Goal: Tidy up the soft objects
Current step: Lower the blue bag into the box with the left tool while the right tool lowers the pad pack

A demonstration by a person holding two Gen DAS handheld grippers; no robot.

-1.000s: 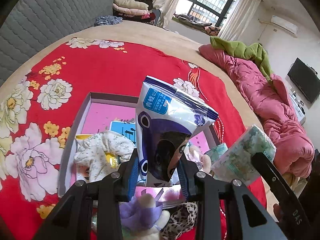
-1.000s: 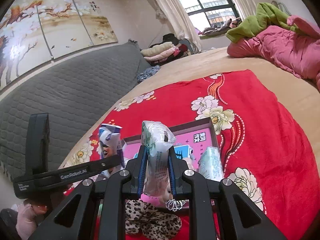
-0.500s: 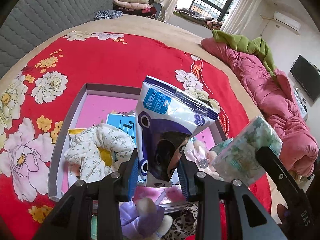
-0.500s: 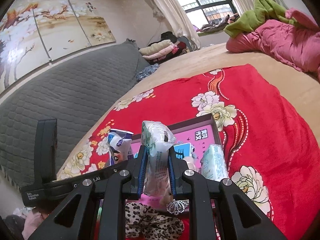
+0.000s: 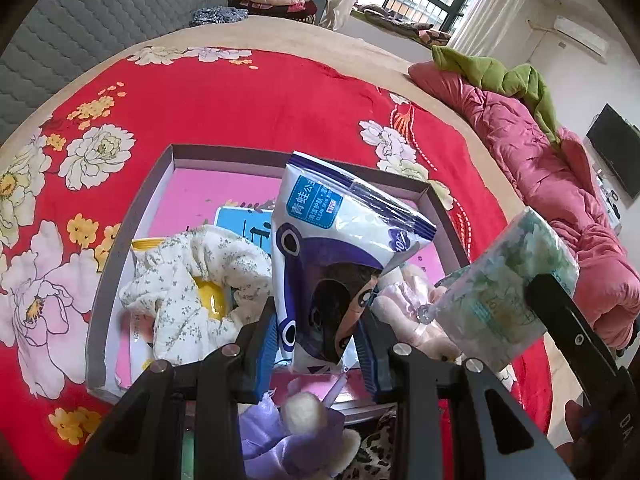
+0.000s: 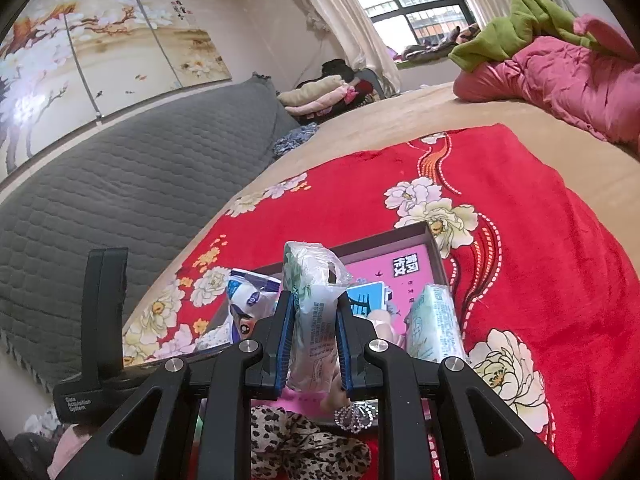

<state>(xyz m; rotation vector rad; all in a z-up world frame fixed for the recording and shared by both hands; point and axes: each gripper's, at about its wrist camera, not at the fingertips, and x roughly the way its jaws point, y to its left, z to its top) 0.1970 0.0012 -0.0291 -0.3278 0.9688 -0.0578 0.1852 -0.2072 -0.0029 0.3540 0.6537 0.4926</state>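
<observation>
Left wrist view: your left gripper [image 5: 316,344] is clamped on a white-and-purple cartoon-printed wipes pack [image 5: 340,268] above the pink-lined box [image 5: 120,236]; your right gripper [image 6: 314,344] pinches a green-patterned tissue pack [image 6: 314,308].

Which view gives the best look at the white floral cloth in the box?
The left wrist view: the floral cloth lies unobstructed in the box's left part, around something yellow. In the right wrist view it is hidden behind the grippers and their packs.

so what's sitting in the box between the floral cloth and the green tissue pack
In the left wrist view, the wipes pack held in the left tongs sits between the floral cloth and green tissue pack.
</observation>
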